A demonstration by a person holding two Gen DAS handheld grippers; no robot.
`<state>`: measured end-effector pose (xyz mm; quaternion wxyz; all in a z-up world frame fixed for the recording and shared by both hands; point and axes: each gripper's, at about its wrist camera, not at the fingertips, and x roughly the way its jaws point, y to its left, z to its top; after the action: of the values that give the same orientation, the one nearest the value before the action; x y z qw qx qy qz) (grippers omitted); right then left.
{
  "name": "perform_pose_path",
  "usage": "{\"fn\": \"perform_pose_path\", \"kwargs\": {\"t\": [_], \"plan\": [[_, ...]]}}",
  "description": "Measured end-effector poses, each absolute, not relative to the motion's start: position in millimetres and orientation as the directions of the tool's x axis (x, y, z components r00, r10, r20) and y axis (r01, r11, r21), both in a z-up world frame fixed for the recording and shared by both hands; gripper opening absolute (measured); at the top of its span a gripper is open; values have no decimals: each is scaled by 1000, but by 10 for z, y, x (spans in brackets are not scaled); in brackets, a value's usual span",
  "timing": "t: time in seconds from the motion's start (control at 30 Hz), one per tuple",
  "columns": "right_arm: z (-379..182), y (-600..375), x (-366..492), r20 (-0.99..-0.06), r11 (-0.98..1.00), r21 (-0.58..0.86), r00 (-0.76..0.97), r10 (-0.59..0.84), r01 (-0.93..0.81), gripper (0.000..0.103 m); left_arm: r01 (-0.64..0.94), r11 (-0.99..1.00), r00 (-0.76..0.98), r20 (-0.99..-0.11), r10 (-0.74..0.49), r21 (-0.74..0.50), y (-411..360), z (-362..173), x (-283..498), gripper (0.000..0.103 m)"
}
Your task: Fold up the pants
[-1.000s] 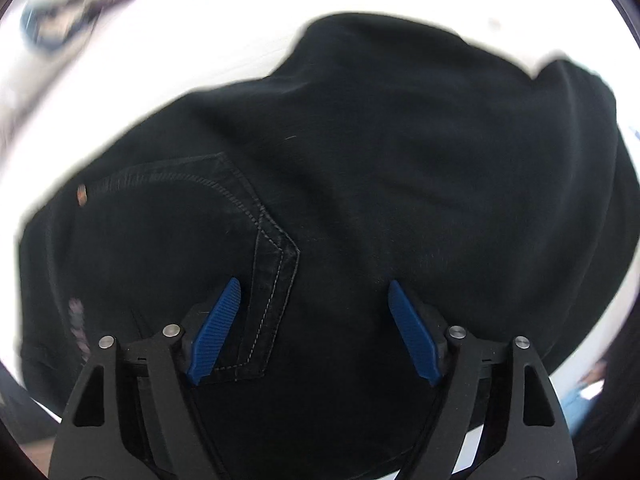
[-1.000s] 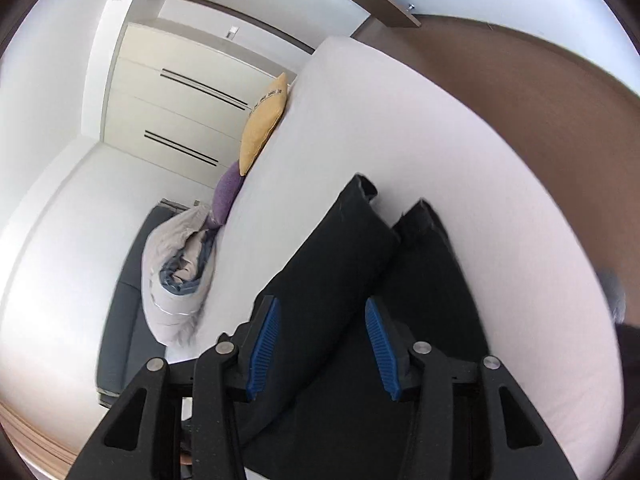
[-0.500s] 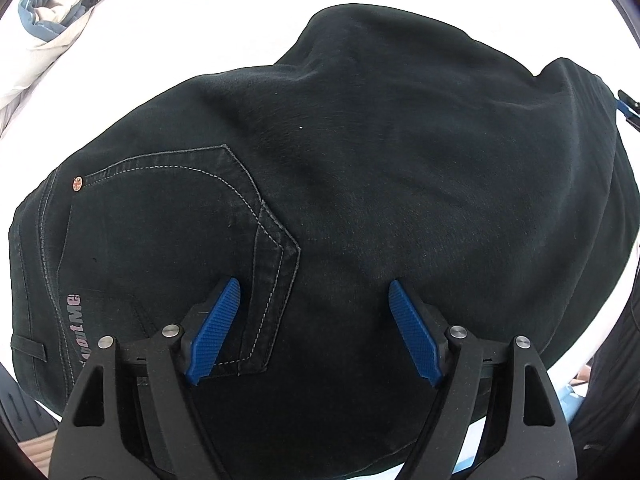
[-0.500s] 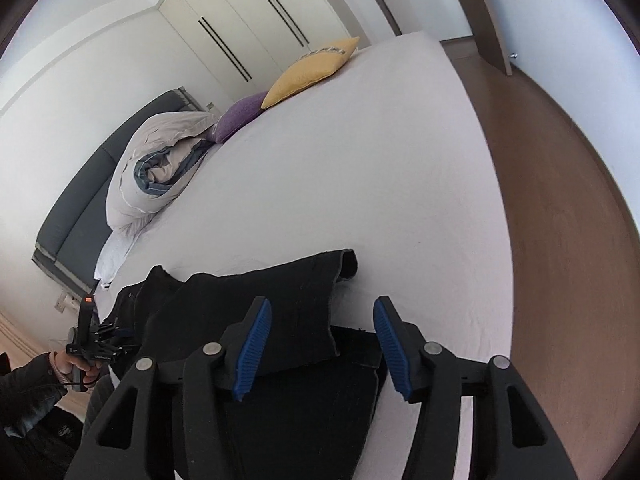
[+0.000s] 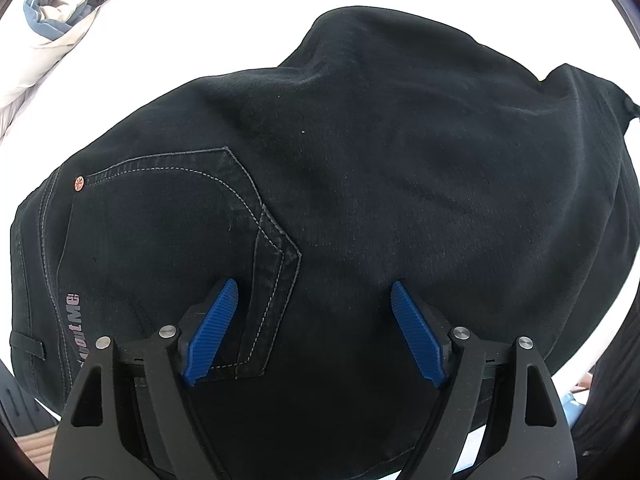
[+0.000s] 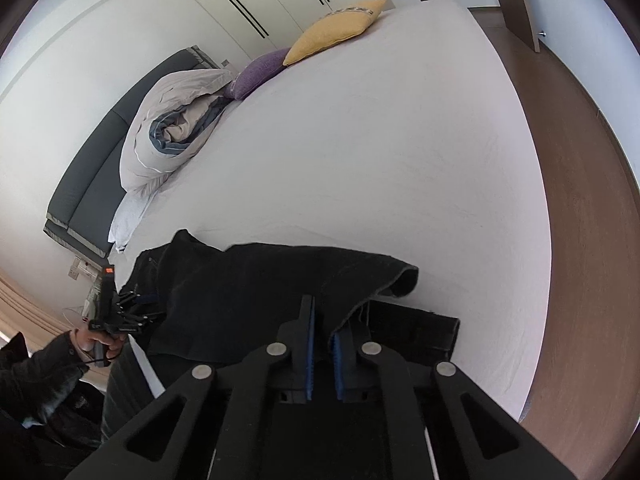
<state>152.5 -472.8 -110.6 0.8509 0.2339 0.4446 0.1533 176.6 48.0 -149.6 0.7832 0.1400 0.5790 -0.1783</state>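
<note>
1. The black pants (image 5: 360, 184) lie on the white bed (image 6: 400, 140), near its lower edge, with the legs doubled back over the seat part.
2. In the left wrist view a back pocket (image 5: 172, 216) with pale stitching faces up, a small copper rivet (image 5: 79, 183) sits at its corner, and lettering runs along the waistband (image 5: 68, 320).
3. In the right wrist view the upper layer ends in a curled hem (image 6: 404, 280); a second dark layer (image 6: 416, 328) shows beneath it, flat on the sheet.
4. The left tool (image 5: 314, 334) points steeply down over the pocket, its blue pads (image 5: 210, 332) spread wide apart and gripping nothing.
5. The right tool (image 6: 322, 356) has just been closing; its jaws are clenched, and dark cloth by the fold edge lies between the blue pads (image 6: 309, 356).
6. A hand (image 6: 94, 342) in a dark sleeve holds the left tool at the pants' far left end.
7. Farther up the bed lie a bundled duvet (image 6: 176, 128), a purple cushion (image 6: 260, 72) and a yellow cushion (image 6: 336, 30).
8. Brown floor (image 6: 580, 200) borders the bed on the right.
</note>
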Motion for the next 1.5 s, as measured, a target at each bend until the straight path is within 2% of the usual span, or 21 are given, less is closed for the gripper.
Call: {"fn": "perform_pose_path", "kwargs": {"t": [0.07, 0.17, 0.2, 0.23, 0.3, 0.33, 0.37, 0.4, 0.5, 0.67, 0.8, 0.93, 1.13, 1.23, 1.3, 1.33, 1.37, 1.5], "plan": [[-804, -4765, 1484, -656, 785, 619, 554, 513, 6, 8, 446, 895, 267, -956, -121, 11, 493, -1508, 1762, 80], [-298, -4837, 1377, -547, 665, 747, 578, 605, 11, 8, 454, 891, 266, -956, -126, 9, 501, -1517, 1754, 81], [-167, -4854, 1341, -530, 649, 761, 586, 613, 10, 9, 457, 889, 267, -955, -128, 8, 503, -1523, 1755, 82], [-107, -4915, 1312, -525, 632, 774, 593, 611, 34, 16, 459, 888, 268, -955, -130, 8, 506, -1529, 1754, 82], [-246, -5109, 1256, -612, 646, 740, 587, 531, 187, 93, 461, 887, 270, -954, -134, 6, 511, -1539, 1754, 83], [-404, -5276, 1147, -692, 645, 685, 580, 429, 340, 97, 462, 887, 272, -953, -135, 6, 514, -1542, 1750, 83], [-526, -5391, 1027, -748, 631, 632, 567, 345, 449, 87, 462, 887, 274, -952, -136, 6, 518, -1546, 1741, 83], [-624, -5459, 918, -773, 624, 602, 559, 301, 497, 83, 462, 887, 277, -951, -137, 7, 521, -1551, 1733, 83], [-824, -5374, 624, -708, 601, 674, 609, 358, 430, 83, 458, 889, 283, -949, -139, 7, 528, -1545, 1714, 84], [-1056, -4868, 388, -628, 662, 717, 614, 477, 219, 82, 457, 889, 280, -951, -134, 9, 531, -1542, 1718, 84], [-1375, -4755, 296, -623, 607, 749, 597, 506, 266, 74, 452, 892, 286, -949, -134, 11, 512, -1548, 1714, 84], [-1502, -4878, 161, -587, 554, 778, 658, 472, 296, 74, 451, 893, 288, -948, -133, 12, 494, -1551, 1714, 85], [-1559, -4937, 240, -523, 543, 811, 685, 507, 218, 72, 448, 894, 290, -948, -132, 13, 493, -1544, 1706, 85], [-1613, -4908, 300, -517, 548, 815, 667, 536, 190, 61, 448, 894, 291, -948, -132, 13, 490, -1541, 1704, 85], [-1637, -4862, 345, -514, 556, 814, 653, 556, 168, 46, 448, 894, 290, -948, -132, 13, 489, -1541, 1703, 85], [-1635, -4837, 359, -515, 566, 810, 646, 563, 153, 43, 449, 894, 290, -948, -132, 13, 487, -1540, 1701, 85], [-1633, -4808, 367, -513, 572, 809, 640, 572, 137, 40, 449, 894, 290, -948, -132, 13, 486, -1538, 1702, 85], [-1583, -4736, 353, -496, 595, 801, 632, 596, 68, 40, 448, 894, 291, -947, -133, 12, 486, -1538, 1700, 85]]}}
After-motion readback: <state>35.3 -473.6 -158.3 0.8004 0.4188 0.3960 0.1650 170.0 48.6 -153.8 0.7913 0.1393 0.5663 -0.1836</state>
